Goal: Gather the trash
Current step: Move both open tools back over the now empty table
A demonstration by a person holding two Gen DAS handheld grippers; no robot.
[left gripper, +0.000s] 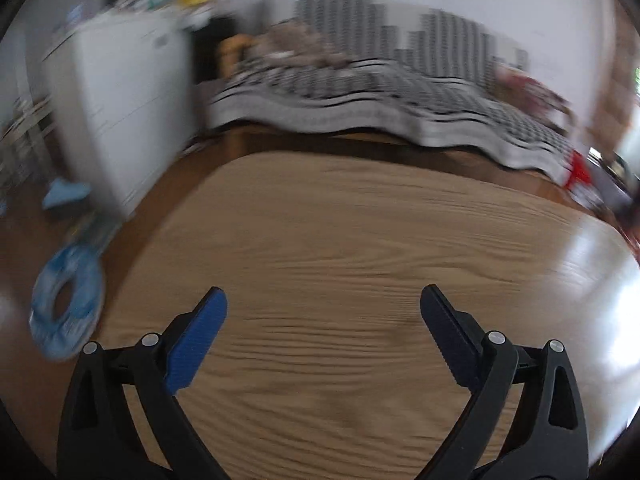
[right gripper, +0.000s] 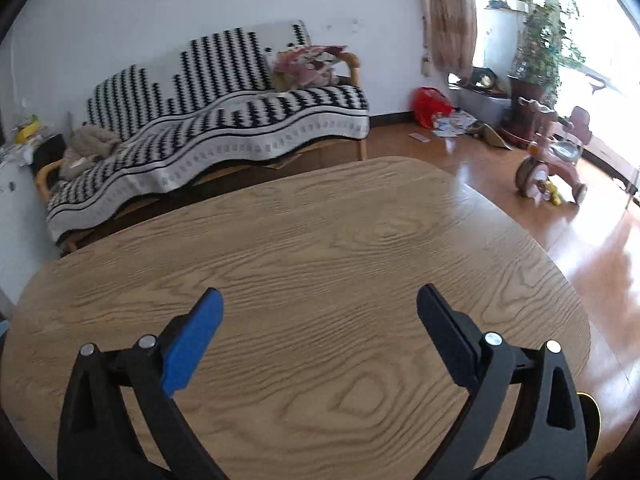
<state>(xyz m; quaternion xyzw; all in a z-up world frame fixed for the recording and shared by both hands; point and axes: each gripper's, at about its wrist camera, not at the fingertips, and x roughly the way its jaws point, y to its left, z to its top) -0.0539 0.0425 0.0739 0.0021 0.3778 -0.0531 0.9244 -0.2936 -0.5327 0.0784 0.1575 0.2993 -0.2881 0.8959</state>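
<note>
Both grippers are hovering over the oval light-oak-veneer table point(right gripper: 320, 240), nothing on the tabletop in either view.

Left gripper point(left gripper: 322, 304): jaws are standing wide apart, nothing between the blue pads. Its view is smeared with motion blur, so small detail is unreliable.

Right gripper point(right gripper: 318, 304): jaws also spread wide, empty, angled down at the bare wood.

Where the trash is sitting: the only clear candidate is the scatter of loose paper scraps and card point(right gripper: 452, 126) on the glossy brown floor, just beside the red plastic bag point(right gripper: 430, 106) against the far wall. That is lying past the table's far edge and off to the right of the right gripper, near the potted plant point(right gripper: 540, 40) and beyond the pink child's tricycle point(right gripper: 552, 164). No single long axis to read; the pieces are lying flat in mixed directions, too small to resolve individually.

I judge the right hand to be nearer: the litter is showing clearly in its view, while the left view is only catching a blurred red patch point(left gripper: 578, 172) at its far right edge. Left side is showing a blue ring-shaped object point(left gripper: 66, 304) on the floor; cannot tell if that is trash.

Reaching the litter means going around the table, not across it.
</note>
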